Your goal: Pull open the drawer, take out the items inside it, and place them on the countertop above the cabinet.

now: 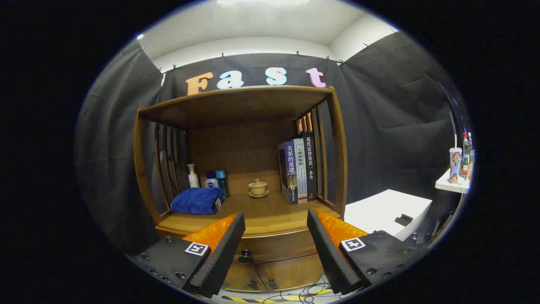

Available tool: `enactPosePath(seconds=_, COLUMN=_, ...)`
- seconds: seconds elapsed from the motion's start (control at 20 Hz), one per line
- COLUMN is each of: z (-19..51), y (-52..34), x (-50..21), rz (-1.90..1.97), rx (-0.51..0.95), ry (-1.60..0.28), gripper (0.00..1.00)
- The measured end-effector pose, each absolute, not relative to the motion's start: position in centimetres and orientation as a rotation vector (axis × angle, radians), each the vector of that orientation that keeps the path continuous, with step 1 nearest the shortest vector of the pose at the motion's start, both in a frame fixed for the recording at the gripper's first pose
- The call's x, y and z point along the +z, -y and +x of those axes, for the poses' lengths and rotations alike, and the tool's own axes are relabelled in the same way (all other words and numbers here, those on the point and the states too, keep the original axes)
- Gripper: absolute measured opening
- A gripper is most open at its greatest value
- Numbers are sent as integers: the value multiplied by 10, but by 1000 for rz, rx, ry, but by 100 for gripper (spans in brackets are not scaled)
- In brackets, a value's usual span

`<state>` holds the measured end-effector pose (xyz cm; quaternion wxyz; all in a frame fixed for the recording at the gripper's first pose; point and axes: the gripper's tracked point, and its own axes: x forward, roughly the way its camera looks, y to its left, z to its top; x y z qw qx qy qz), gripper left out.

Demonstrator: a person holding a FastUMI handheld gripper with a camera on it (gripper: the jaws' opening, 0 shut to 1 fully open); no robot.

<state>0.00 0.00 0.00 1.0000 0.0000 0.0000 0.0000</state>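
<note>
The gripper (276, 219) sits at the bottom centre of the frame, its two fingers spread wide apart with nothing held between them. The left finger (221, 253) rises from the lower left and leans inward toward the middle; the right finger (327, 253) mirrors it from the lower right (the pair forms a broad V that opens upward). Each finger is carried on a dark block with screw heads and a small square marker, one in the lower left of the frame, one in the lower right. Both fingertips reach to about the same height, just below mid-frame.
</note>
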Motion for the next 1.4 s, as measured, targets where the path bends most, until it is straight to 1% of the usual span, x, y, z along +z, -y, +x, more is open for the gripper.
enactPosePath(seconds=1.15, z=1, y=-6, x=-2, rz=13, rx=15, ry=16, gripper=98)
enactPosePath(seconds=1.4, z=13, y=-19, x=-27, rz=12, rx=39, ry=4, gripper=98)
